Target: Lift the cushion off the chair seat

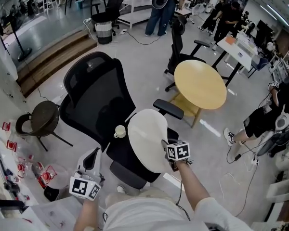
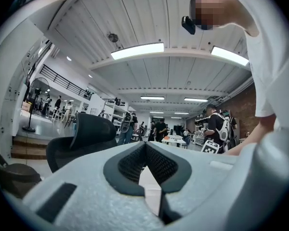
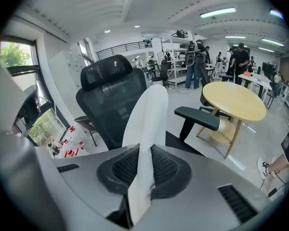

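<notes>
Closest in, the left gripper (image 2: 144, 148) hangs low by the person's side with its jaws pressed together at the tips. It has no part of the cushion between them and stands well apart from it. Just beyond, the right gripper (image 3: 145, 153) has its jaws pinching the near rim of the white cushion (image 1: 147, 138), the fabric squeezed thin between the dark pads. From that grip the cushion rises away at a slant, its far end up in front of the chair (image 1: 94, 100) back rather than lying flat.

To my eye the lift is mostly done. The black chair seat (image 1: 116, 154) shows bare beside and under the cushion, which looks carried by the one gripper alone. From the head view I cannot tell whether every bit of its lower edge is free. What seems left is to bring it fully clear and away.

A small pale object (image 1: 119, 131) sits beside the cushion's left edge, too small to name. The armrest (image 1: 168, 108) juts out just beyond the cushion and could catch a sideways swing. Farther off stands a round yellow table (image 1: 200, 84), with a low dark stool (image 1: 42, 118) to the left. Loose cables (image 1: 236, 177) trail on the floor at the right. People stand among desks at the far end of the room.
</notes>
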The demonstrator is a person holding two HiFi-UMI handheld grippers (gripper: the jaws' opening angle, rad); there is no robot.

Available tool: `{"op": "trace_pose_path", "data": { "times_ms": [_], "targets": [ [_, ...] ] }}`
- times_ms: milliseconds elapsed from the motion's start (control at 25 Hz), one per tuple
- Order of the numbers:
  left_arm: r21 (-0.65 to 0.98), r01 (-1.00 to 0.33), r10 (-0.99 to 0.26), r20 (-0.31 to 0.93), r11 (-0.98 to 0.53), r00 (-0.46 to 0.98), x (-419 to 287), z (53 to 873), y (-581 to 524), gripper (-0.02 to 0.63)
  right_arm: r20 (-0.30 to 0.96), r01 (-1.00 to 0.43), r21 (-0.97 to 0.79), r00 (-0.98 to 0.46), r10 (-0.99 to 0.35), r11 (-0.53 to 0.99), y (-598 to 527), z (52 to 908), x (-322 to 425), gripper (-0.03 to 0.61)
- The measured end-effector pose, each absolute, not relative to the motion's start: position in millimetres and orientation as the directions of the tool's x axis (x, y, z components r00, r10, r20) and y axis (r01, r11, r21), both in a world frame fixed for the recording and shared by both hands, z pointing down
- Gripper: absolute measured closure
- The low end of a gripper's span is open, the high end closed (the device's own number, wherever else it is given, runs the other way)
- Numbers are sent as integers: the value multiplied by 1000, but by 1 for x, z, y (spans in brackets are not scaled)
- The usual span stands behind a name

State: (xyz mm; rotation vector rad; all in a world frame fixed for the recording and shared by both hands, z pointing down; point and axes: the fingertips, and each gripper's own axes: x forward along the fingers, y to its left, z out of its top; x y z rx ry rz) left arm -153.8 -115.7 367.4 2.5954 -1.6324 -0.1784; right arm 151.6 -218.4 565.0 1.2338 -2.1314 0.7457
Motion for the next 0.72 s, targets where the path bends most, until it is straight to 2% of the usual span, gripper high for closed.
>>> {"op": "trace_pose_path", "data": {
  "times_ms": [360, 720],
  "targets": [
    [104, -908, -911, -127, -405, 392, -168, 335, -122, 598, 572, -889, -140, -431, -698, 435, -233, 469, 164, 525],
    [59, -930, -915, -210, -364, 345, -184, 295, -122, 598, 337, -907, -125, -420, -843, 402, -229, 346, 192, 525]
  ]
}}
